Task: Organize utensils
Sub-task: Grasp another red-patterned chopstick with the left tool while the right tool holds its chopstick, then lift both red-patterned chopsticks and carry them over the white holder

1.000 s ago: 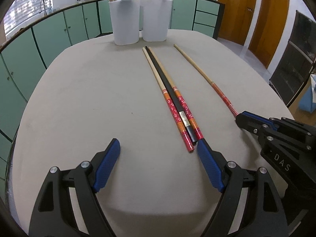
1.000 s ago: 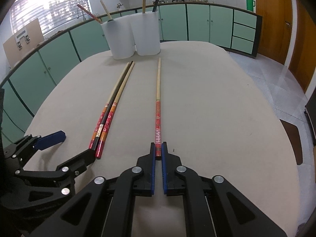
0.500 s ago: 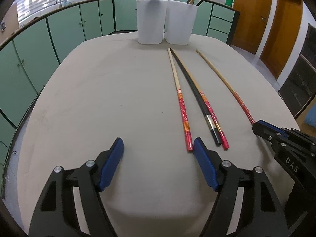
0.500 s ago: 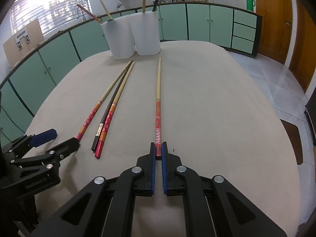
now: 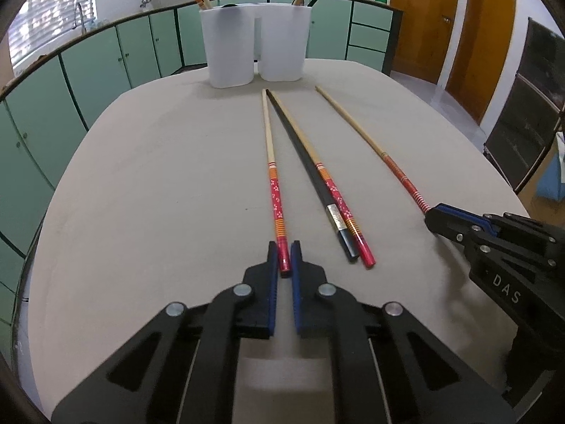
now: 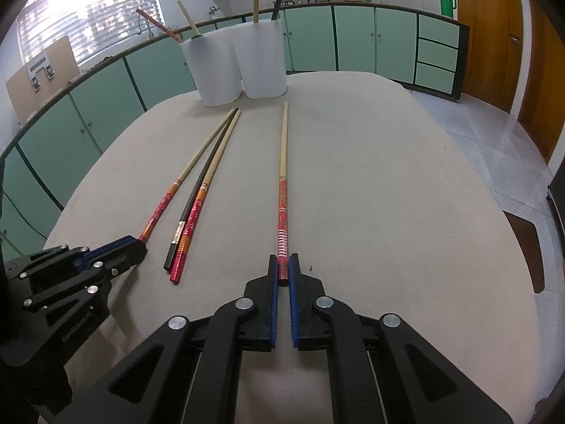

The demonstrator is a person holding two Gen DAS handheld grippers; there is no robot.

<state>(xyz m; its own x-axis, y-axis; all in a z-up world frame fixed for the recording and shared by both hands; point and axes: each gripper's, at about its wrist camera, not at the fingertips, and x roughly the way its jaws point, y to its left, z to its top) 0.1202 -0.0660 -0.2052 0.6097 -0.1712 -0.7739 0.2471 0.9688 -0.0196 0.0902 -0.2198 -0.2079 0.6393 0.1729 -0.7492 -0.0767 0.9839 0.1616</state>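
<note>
Chopsticks: four lie loose on the counter [image 5: 141, 183], handle ends toward both tools, tips toward the two white holders [image 5: 254, 42] at the far edge.

Left hand-held gripper [image 5: 284, 258]: jaws have just been closing and now pinch the red handle end of the left chopstick [image 5: 273, 183], which runs straight ahead of it, flat on the cloth. Just to its right lie the black chopstick [image 5: 307, 162] and a red-handled one [image 5: 339, 201], touching along their length.

Right hand-held gripper [image 6: 283, 268]: pressed together on the red end of the right chopstick [image 6: 283, 183], which also points straight ahead and rests flat. In the left view this tool sits well off to the right.

Step in hand, as I judge it: both grasps made, lift not yet begun. Next move calls for raising each stick, swinging its tip up and over, and dropping it into a holder ahead. Risk: a long stick held only at its end may pivot in the pads. Two sticks would remain after that. Each holder already has sticks standing in it.

Surface: beige cloth, smooth, rounded edges. Room: kitchen, green cabinets [image 6: 106, 106] round the walls, bright window with blinds far left, wooden doors [image 5: 423, 17] far right, pots on the back worktop.
</note>
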